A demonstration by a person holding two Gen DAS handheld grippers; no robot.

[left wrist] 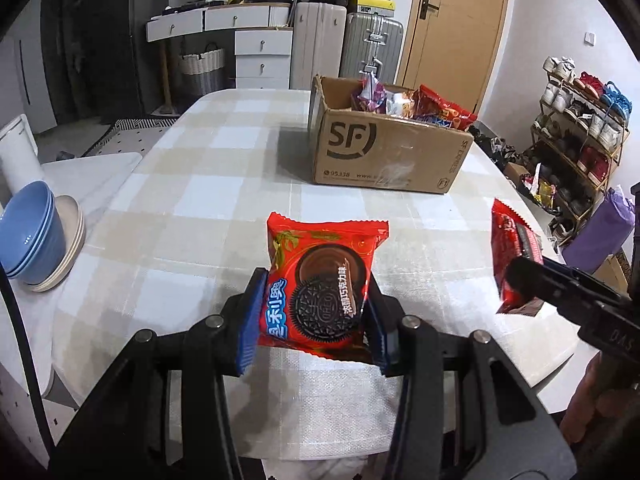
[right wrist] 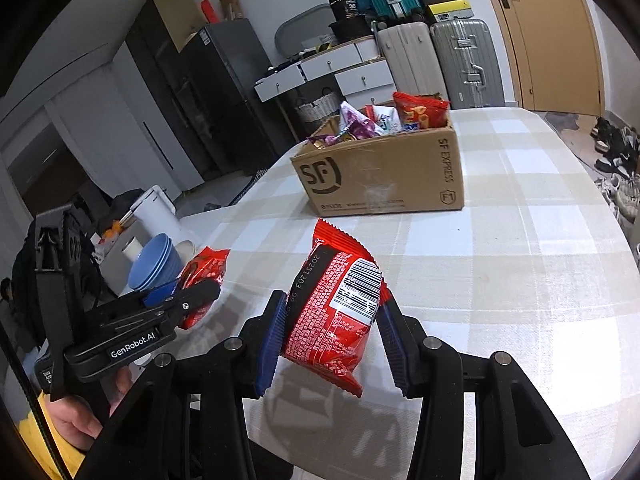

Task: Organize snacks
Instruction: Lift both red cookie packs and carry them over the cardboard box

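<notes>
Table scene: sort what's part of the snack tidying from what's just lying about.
Job: Oreo packet in left gripper; red packet in right gripper; SF cardboard box holding snacks.

Lying about: blue bowls, beige plates, suitcases, shoe rack.

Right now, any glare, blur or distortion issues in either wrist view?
Left wrist view: sharp; strong fisheye bend at the edges, dark vignette corners; glossy sheen on the Oreo packet; cardboard box casts a soft shadow to its left. Right wrist view: equally sharp, same bending; glare washes the barcode on the red packet; tongs' shadow falls on the tablecloth.
</notes>
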